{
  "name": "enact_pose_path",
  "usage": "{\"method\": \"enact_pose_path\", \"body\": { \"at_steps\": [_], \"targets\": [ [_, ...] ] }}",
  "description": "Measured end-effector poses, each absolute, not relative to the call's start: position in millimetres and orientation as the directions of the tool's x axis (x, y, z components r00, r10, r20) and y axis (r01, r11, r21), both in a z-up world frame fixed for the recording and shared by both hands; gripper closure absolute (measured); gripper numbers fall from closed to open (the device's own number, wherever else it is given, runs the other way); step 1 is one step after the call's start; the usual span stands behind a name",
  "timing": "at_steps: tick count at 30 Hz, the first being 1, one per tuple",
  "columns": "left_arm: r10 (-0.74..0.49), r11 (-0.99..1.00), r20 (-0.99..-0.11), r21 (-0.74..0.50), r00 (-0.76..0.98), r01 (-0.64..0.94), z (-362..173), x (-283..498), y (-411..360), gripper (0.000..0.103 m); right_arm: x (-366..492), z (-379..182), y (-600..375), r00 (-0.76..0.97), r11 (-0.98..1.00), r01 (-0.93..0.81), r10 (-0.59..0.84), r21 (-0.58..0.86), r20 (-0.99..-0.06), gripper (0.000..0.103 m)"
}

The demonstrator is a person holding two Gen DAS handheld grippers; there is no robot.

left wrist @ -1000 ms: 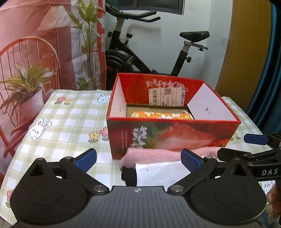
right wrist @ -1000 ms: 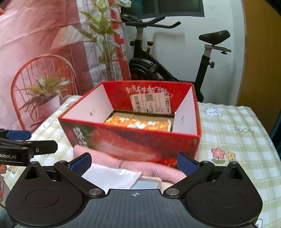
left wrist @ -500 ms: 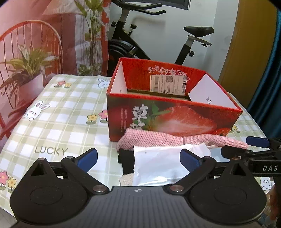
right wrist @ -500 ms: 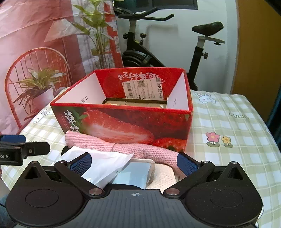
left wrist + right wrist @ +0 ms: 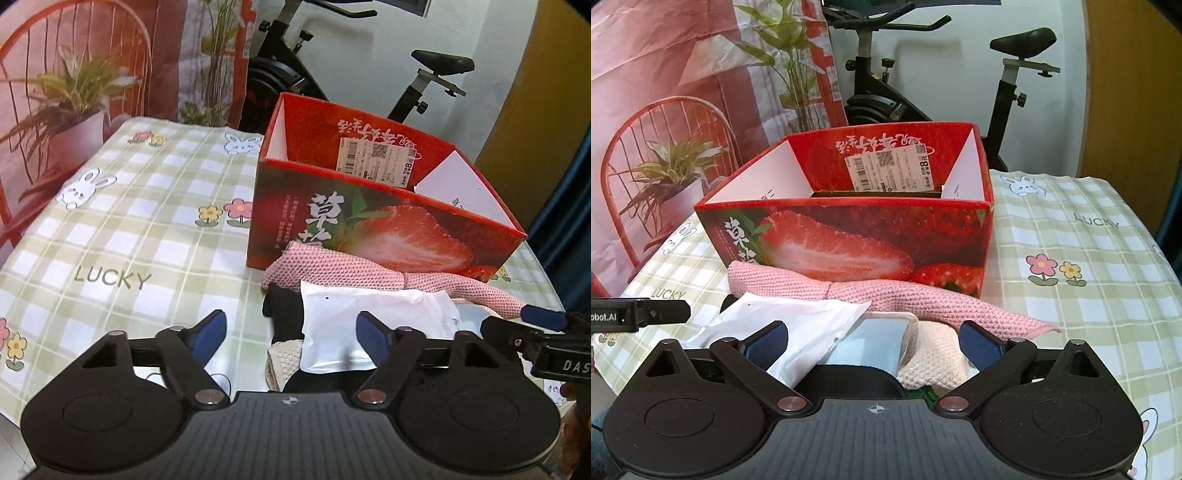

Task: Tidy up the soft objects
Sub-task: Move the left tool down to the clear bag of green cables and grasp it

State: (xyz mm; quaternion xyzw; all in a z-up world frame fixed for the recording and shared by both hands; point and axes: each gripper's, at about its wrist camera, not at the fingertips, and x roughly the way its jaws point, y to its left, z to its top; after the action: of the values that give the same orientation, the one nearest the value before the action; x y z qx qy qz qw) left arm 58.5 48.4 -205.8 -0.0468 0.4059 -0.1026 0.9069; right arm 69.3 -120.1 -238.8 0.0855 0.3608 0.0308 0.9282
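White pouch (image 5: 365, 328) lies atop pink knit cloth (image 5: 332, 267) before strawberry box (image 5: 384, 229).

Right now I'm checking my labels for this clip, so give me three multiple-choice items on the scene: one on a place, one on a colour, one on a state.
1. Where does the pink knit cloth lie?
A. inside the box
B. on the table against the front of the strawberry box
C. on the exercise bike

2. What colour is the flat pouch on top of the pile?
A. white
B. green
C. yellow

3. How does the left gripper stand?
A. shut on the pink cloth
B. shut on the box rim
C. open, with the pouch partly between its fingers

Answers: 1 B, the cloth runs along the foot of the box's front wall on the tablecloth. 2 A, the pouch is plain white in both wrist views. 3 C, the jaws have just been closing, but the blue pads still stand apart and press on nothing.
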Motion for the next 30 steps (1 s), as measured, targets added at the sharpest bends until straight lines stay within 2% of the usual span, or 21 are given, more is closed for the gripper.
{"method": "enact_pose_path", "body": {
  "at_steps": [4,8,25,30],
  "targets": [
    [-0.257,0.966,-0.733,-0.198,0.630,0.163,-211,62,47,0.035,71,-241,-116,0.729,0.984,-0.010,0.128,0.176,-0.673,0.017],
    [-0.276,0.961,-0.741,-0.212,0.612,0.176,-215,63,44,0.036,71,-240,-113,0.727,0.984,-0.028,0.140,0.175,-0.672,0.021],
    [-0.244,0.970,-0.744,-0.200,0.622,0.141,-217,61,48,0.037,68,-244,-95,0.700,0.986,-0.091,0.165,0.142,-0.695,0.021],
    [-0.239,0.971,-0.742,-0.199,0.626,0.135,-216,60,50,0.037,66,-245,-92,0.696,0.986,-0.095,0.162,0.134,-0.699,0.016]
  ]
}}
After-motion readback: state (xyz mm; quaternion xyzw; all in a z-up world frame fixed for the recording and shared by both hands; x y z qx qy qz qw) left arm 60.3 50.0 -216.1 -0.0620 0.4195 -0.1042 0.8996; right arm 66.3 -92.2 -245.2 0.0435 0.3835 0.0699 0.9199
